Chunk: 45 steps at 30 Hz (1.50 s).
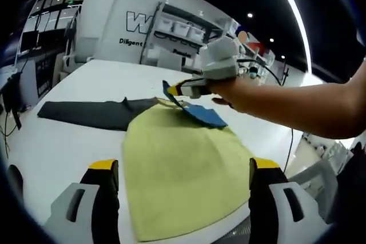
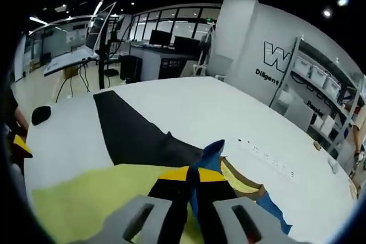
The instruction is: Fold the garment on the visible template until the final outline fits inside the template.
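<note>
My right gripper (image 1: pixel 174 90) clamped on blue garment (image 1: pixel 204 115) edge, lifting it to fold over yellow template (image 1: pixel 177 175) on white table (image 1: pixel 86 81); left gripper (image 1: pixel 184 184) jaws apart, empty, near template edge; black cloth (image 2: pixel 128 130) lying far left

A pale yellow-green garment (image 1: pixel 183 175) with a blue inner face (image 1: pixel 203 115) lies on a white table (image 1: pixel 57 141). At left centre sits a plain black template (image 1: pixel 91 114). The grey, black-padded left gripper (image 1: pixel 183 198) has yellow tips.
</note>
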Available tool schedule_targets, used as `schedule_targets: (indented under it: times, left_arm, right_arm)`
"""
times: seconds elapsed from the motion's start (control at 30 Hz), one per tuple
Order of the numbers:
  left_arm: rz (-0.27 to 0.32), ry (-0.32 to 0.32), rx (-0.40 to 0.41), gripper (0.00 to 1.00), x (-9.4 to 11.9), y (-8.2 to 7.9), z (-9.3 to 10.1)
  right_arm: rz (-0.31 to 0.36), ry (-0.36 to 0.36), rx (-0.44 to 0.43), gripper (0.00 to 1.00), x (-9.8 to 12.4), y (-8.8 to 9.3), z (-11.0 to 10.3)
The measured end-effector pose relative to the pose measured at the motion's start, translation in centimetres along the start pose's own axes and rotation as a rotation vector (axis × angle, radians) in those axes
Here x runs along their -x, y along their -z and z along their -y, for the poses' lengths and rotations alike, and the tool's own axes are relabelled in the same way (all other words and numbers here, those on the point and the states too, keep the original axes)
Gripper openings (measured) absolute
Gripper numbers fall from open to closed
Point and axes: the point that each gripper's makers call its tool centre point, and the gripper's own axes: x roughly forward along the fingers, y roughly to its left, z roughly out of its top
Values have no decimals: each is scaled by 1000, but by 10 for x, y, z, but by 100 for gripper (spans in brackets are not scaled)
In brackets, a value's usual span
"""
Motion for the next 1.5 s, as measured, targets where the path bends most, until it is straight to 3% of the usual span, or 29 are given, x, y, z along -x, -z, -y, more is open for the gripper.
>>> schedule_targets:
  times: [0.2, 0.7, 0.93, 1.07, 1.13, 1.33, 1.47, 1.5]
  left_arm:
    - [-5, 2, 9, 89, 0, 1, -1]
    - [-21, 2, 24, 87, -2, 5, -2]
    - [-24, 0, 28, 87, -2, 6, -3]
    - [-27, 1, 27, 86, -2, 6, -3]
    - [-32, 4, 25, 86, -3, 7, -2]
    - [-40, 5, 26, 86, -3, 9, -3]
    - [-39, 4, 29, 86, -3, 8, -3]
    - [-39, 3, 28, 86, -3, 8, -3]
  right_arm:
    - [-42, -26, -2, 0, -19, 18, -15]
    - [-78, -85, -41, 0, -39, 33, -42]
    - [-73, -129, -71, 0, -41, 33, -56]
    - [-16, -85, -81, 0, -33, 24, -43]
    - [-78, -88, -84, 0, -35, 37, -39]
    - [-132, -119, -73, 0, -43, 53, -50]
    - [-153, -138, -73, 0, -43, 63, -59]
    - [-127, -131, -57, 0, -43, 59, -57]
